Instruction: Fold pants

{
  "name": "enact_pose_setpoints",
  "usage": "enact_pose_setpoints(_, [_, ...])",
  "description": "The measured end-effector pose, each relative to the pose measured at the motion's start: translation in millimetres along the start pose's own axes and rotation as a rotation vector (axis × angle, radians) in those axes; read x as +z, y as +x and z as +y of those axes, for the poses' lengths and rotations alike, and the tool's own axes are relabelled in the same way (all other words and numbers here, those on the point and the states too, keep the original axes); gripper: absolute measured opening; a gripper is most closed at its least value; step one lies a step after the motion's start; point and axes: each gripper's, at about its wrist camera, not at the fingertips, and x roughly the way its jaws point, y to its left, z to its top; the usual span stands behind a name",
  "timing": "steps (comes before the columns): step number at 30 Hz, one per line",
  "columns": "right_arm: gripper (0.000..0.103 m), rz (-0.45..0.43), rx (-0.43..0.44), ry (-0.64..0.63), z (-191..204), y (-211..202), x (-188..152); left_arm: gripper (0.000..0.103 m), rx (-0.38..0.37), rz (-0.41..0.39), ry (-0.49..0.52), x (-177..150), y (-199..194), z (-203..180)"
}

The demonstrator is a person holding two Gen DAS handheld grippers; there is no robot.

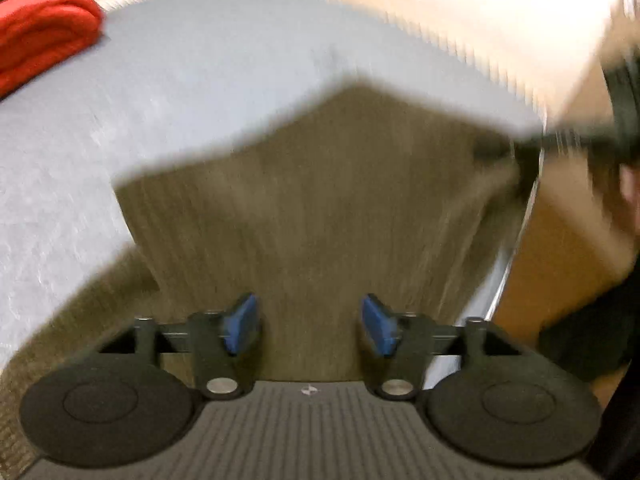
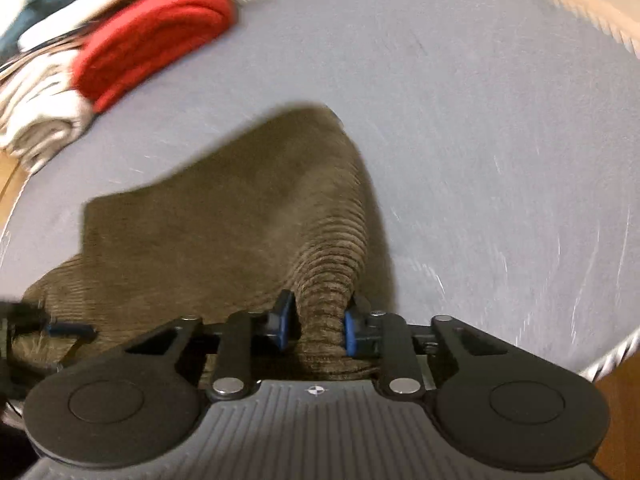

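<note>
Olive-brown corduroy pants [image 1: 312,208] lie partly folded on a round grey table [image 1: 180,80]. My left gripper [image 1: 310,326] hovers over the cloth with its blue pads wide apart and nothing between them. In the right wrist view the pants [image 2: 224,216] rise into a ridge toward the camera. My right gripper [image 2: 316,326] is shut on that bunched fold, its pads pressing the corduroy from both sides. The other gripper [image 2: 48,328] shows dimly at the left edge of that view.
A folded red garment [image 2: 156,28] sits at the far side of the table [image 2: 480,140], beside folded white and teal clothes [image 2: 44,116]. The red garment [image 1: 40,28] also shows in the left wrist view. A person's dark sleeve [image 1: 592,320] is at the right.
</note>
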Motion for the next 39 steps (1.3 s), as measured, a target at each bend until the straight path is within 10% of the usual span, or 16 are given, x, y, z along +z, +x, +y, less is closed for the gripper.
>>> enact_pose_setpoints(4, [0.022, -0.140, 0.056, -0.243, 58, -34, -2, 0.089, -0.114, -0.174, -0.191, 20, -32, 22])
enact_pose_setpoints(11, [0.019, -0.216, 0.151, -0.671, 167, -50, -49, 0.093, -0.337, -0.200, -0.356, 41, -36, 27])
enact_pose_setpoints(18, [0.019, -0.211, 0.137, -0.857, 213, -39, -81, 0.088, -0.168, -0.141, -0.324, 43, -24, 20])
enact_pose_setpoints(22, [0.019, -0.187, 0.157, -0.888, 232, -41, -94, 0.025, -0.055, -0.097, -0.352, 37, -20, 37])
enact_pose_setpoints(25, [0.020, -0.149, 0.233, -0.915, 244, -42, -103, 0.021, -0.027, -0.120, -0.437, 29, -25, 64])
enact_pose_setpoints(30, [0.018, -0.001, 0.662, -0.899, 256, -70, -91, 0.020, 0.050, -0.205, -0.518, 12, -69, 112])
enact_pose_setpoints(35, [0.030, -0.062, 0.691, -0.714, 245, -64, -44, 0.020, 0.176, -0.202, -0.647, -30, -113, 167])
enact_pose_setpoints(39, [0.063, -0.074, 0.553, -0.507, 227, -26, -5, 0.026, 0.290, -0.160, -0.766, -71, -135, 212])
